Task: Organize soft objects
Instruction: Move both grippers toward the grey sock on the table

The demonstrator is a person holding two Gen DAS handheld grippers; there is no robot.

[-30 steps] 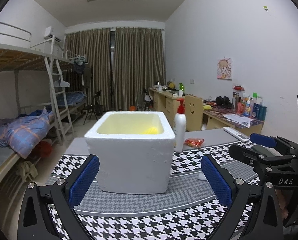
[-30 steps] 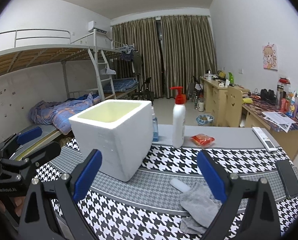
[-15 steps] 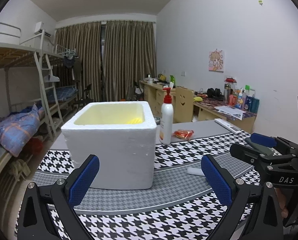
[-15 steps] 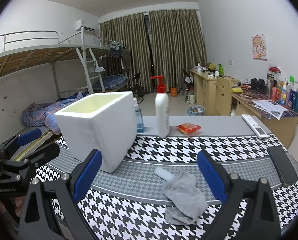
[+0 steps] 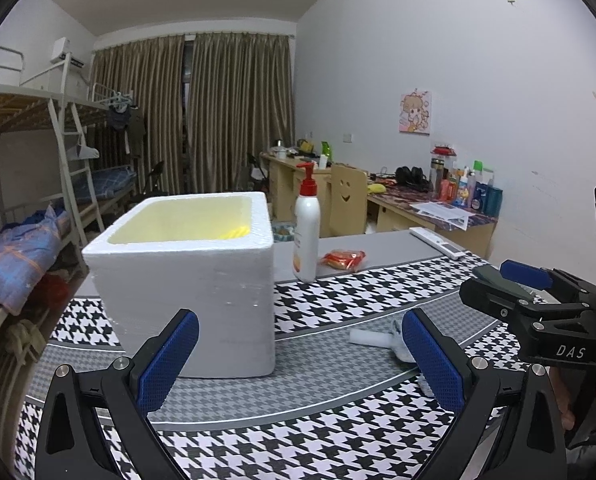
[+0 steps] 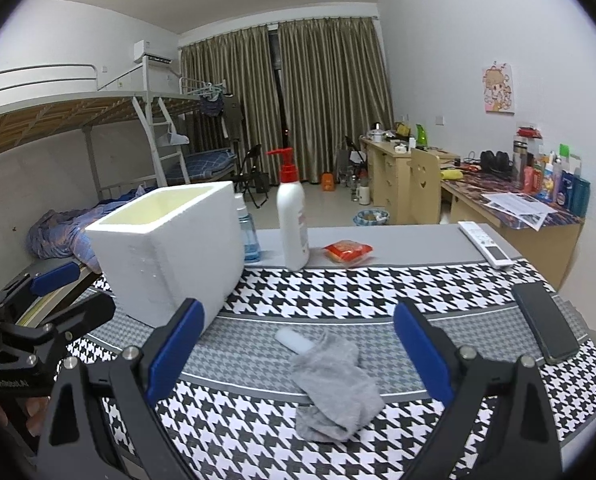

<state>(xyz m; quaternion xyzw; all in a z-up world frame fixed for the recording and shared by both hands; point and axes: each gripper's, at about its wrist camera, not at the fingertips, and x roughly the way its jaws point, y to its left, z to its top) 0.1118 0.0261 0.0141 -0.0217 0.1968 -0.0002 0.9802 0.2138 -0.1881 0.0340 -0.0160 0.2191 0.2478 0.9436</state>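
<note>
Worktop w/ houndstooth mat, largest first:

- White foam box upright at ~10 o'clock in right wrist view, open top, yellowish inside. Left wrist view: box dead ahead at 12, sth yellow low at its back-right inner corner, can't tell what.
- Lotion pump bottle, red pump, upright at 12, just right of box, apart from it. Blue-liquid bottle behind box, partly hidden.
- Grey sock, crumpled, flat on mat at ~6, between right gripper fingers in frame but below them, not touching. Sock's far end overlaps a small white tube.
- Black phone at 3, near worktop edge. White remote at 2.
- Red snack pack at 1, just right of lotion bottle.

Right gripper: jaws wide, nothing held. Left gripper: jaws wide, nothing held, facing box; sock edge peeks by its right finger at 4.
</note>
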